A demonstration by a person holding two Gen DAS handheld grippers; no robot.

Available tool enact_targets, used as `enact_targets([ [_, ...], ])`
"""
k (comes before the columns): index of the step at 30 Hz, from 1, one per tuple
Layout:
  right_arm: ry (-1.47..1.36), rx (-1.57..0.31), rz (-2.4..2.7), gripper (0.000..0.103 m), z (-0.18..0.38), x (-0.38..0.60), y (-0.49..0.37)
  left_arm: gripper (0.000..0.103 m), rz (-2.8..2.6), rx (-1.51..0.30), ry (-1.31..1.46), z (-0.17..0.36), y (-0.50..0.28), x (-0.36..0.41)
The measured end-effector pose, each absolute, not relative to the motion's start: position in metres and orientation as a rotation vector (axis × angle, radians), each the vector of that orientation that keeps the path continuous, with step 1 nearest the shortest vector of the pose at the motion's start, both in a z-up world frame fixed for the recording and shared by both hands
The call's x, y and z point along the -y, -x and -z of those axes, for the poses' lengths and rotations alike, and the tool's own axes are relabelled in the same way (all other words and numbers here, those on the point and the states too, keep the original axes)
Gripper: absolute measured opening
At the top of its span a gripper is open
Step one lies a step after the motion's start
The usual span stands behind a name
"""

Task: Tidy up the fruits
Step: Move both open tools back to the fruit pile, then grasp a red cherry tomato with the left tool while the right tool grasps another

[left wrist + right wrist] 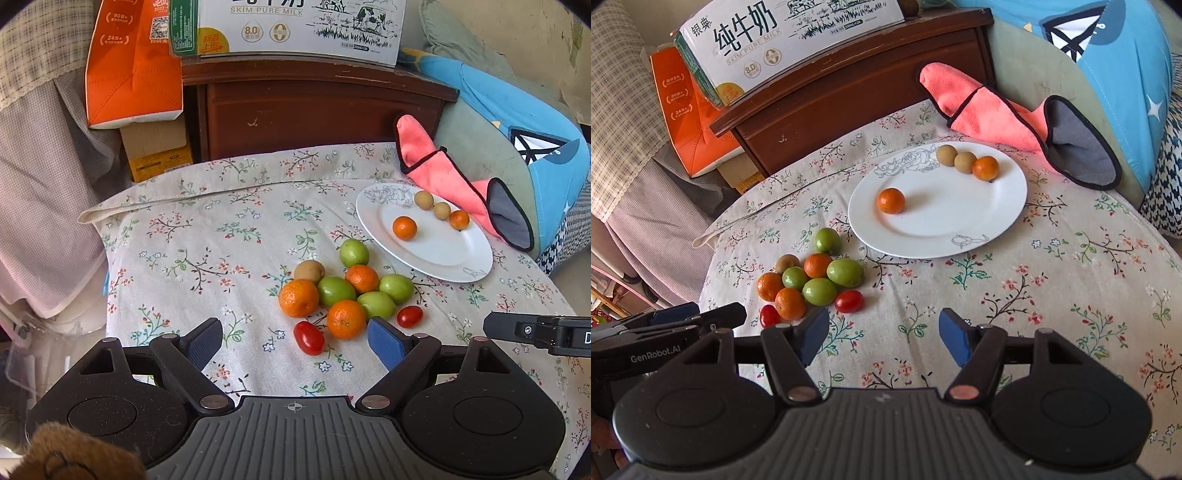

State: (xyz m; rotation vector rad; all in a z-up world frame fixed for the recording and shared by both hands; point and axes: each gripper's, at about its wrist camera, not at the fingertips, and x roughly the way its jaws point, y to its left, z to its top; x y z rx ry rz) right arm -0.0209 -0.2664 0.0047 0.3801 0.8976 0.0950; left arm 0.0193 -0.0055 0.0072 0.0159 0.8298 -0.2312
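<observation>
A pile of fruit lies on the floral tablecloth: oranges, green fruits, a brown fruit and two red tomatoes. The pile also shows in the right wrist view. A white plate holds two oranges and two brown fruits. My left gripper is open and empty, just in front of the pile. My right gripper is open and empty, right of the pile and in front of the plate.
A pink cloth lies behind the plate against a blue cushion. A wooden cabinet with a milk carton box stands behind the table. An orange box is at the back left.
</observation>
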Motion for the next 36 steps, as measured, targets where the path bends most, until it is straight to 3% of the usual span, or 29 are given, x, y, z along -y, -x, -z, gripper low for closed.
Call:
enact_targets([
  [15, -0.301, -0.867, -0.156, 0.066, 0.004, 0.243, 0.016, 0.086, 0.187, -0.827, -0.069, 0.011, -0.015, -0.009],
  [22, -0.217, -0.833, -0.196, 0.054, 0.011, 0.229, 0.008, 0.083, 0.245, -0.823, -0.110, 0.023, -0.018, 0.004],
  [36, -0.183, -0.836, -0.197, 0.042, 0.027, 0.219, -0.009, 0.076, 0.328, -0.784, -0.122, 0.039, -0.026, 0.017],
])
